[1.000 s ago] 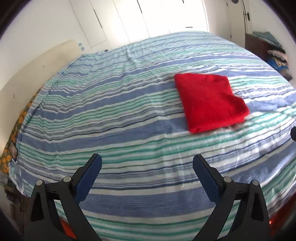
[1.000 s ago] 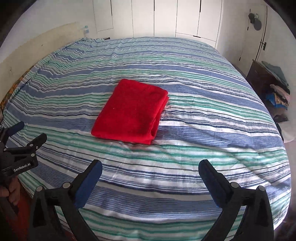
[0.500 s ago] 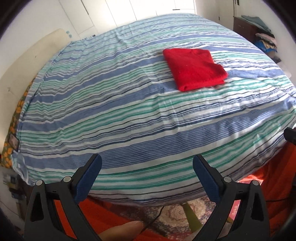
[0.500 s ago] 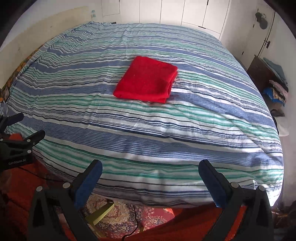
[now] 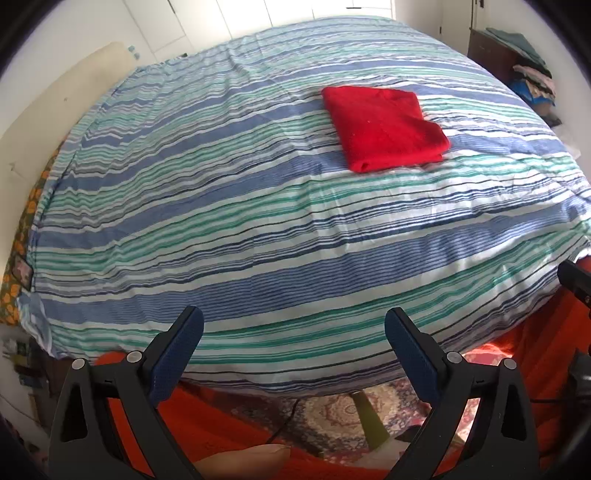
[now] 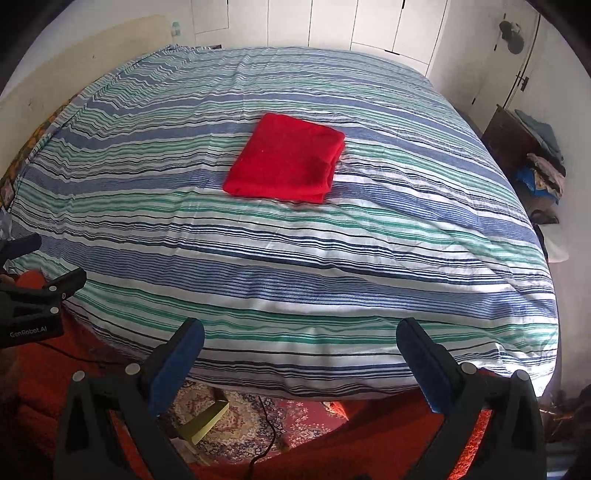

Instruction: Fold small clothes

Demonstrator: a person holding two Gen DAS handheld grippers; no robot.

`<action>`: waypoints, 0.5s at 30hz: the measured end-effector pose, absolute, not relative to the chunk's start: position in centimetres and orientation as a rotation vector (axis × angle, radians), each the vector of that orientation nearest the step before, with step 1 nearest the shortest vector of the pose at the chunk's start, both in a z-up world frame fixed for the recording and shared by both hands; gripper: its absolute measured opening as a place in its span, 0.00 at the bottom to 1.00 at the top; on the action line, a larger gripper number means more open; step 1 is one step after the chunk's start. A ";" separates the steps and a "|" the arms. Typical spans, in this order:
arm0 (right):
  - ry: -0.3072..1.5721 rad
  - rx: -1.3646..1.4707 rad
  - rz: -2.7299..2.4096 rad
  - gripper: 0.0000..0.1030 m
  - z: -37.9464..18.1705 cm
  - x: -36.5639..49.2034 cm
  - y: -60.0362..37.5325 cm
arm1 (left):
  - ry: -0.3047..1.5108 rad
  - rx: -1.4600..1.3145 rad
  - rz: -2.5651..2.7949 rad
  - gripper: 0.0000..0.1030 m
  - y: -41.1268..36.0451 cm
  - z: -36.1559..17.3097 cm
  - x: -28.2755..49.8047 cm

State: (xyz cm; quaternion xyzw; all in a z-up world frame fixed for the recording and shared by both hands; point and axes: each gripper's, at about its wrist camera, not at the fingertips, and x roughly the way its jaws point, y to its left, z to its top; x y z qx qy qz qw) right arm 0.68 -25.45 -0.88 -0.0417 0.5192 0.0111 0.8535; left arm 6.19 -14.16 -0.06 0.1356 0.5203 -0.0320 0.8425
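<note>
A red garment (image 5: 382, 127) lies folded into a neat rectangle on the striped bed (image 5: 221, 206), right of centre in the left wrist view. In the right wrist view the same red garment (image 6: 286, 164) rests near the middle of the bed (image 6: 369, 266). My left gripper (image 5: 293, 332) hangs open past the bed's near edge, far from the garment, with nothing between its blue pads. My right gripper (image 6: 300, 338) is likewise open and empty, held back from the mattress edge. The left gripper's body (image 6: 33, 310) shows at the left border of the right wrist view.
An orange-red blanket (image 6: 33, 406) and a patterned rug (image 6: 236, 424) lie on the floor below the bed edge, with a cable across them. A dark dresser stacked with clothes (image 6: 532, 155) stands at the right wall. White wardrobe doors (image 6: 332, 22) line the far wall.
Both grippers have pulled back and away from the bed, so its near edge and the floor below came into view. The red garment has stayed folded in place.
</note>
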 end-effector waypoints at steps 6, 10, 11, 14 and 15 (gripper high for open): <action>1.121 -0.105 0.022 0.99 -1.4 1.0 -24.8 | 1.095 0.295 -0.071 0.96 -14.4 0.0 6.3; 1.128 -0.115 0.022 1.00 -1.5 1.0 -24.5 | 1.104 0.290 -0.077 0.96 -14.5 -0.2 6.5; 1.130 -0.117 0.022 1.00 -1.6 1.0 -24.5 | 1.107 0.289 -0.078 0.96 -14.5 -0.2 6.5; 1.133 -0.118 0.021 0.99 -1.6 0.9 -24.4 | 1.112 0.290 -0.079 0.96 -14.5 -0.3 6.6; 1.132 -0.120 0.019 1.00 -1.6 0.9 -24.4 | 1.110 0.290 -0.079 0.96 -14.5 -0.3 6.7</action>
